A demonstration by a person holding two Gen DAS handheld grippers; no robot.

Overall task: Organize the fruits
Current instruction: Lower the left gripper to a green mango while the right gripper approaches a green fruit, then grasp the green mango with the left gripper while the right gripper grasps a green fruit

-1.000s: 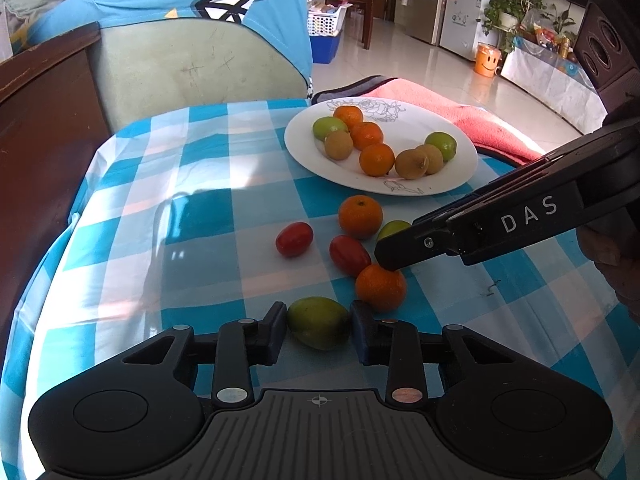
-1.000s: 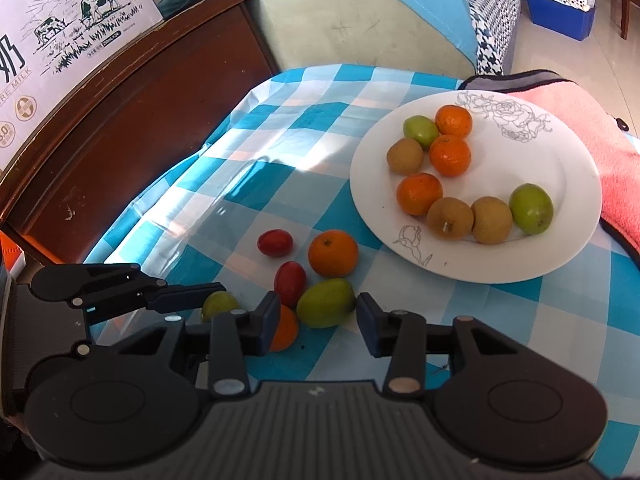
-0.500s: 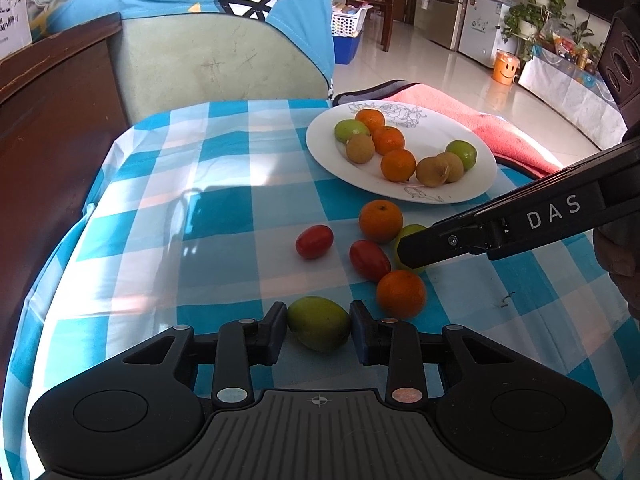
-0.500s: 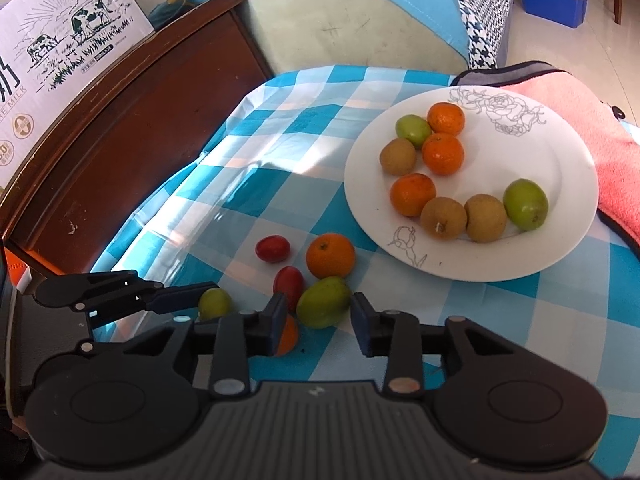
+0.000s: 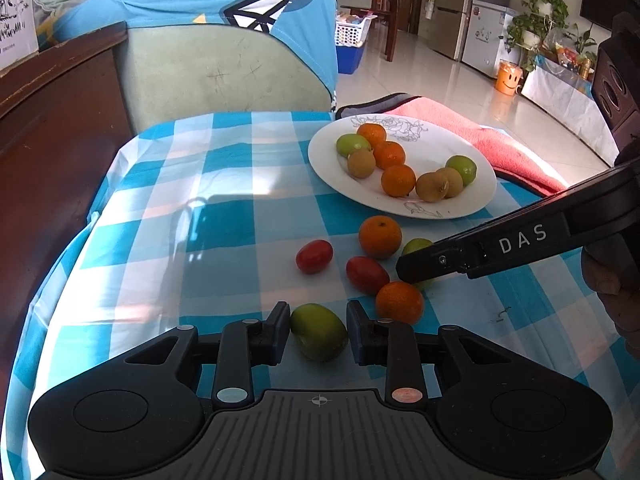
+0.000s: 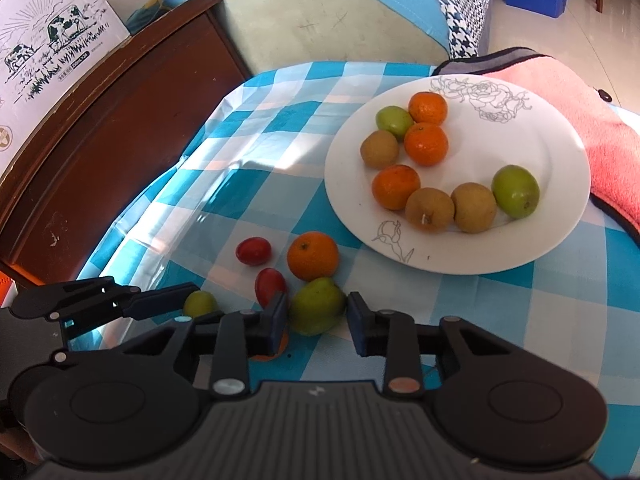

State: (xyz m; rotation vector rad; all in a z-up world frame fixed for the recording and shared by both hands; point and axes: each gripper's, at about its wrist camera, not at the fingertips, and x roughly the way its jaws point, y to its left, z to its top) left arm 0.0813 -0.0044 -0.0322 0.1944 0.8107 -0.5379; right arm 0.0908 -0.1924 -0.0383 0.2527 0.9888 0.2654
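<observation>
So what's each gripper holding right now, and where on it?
Left gripper grips one green fruit by its two sides. Right gripper, jaws closing, has another green fruit between its pads, also at the sides.

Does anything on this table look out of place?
Six fruits sit loose on the checked tablecloth, off the white plate: two red fruits, two oranges, two green. The left gripper is closing on the left green fruit, the right gripper on the right green fruit. Nothing spilled or damaged.
</observation>
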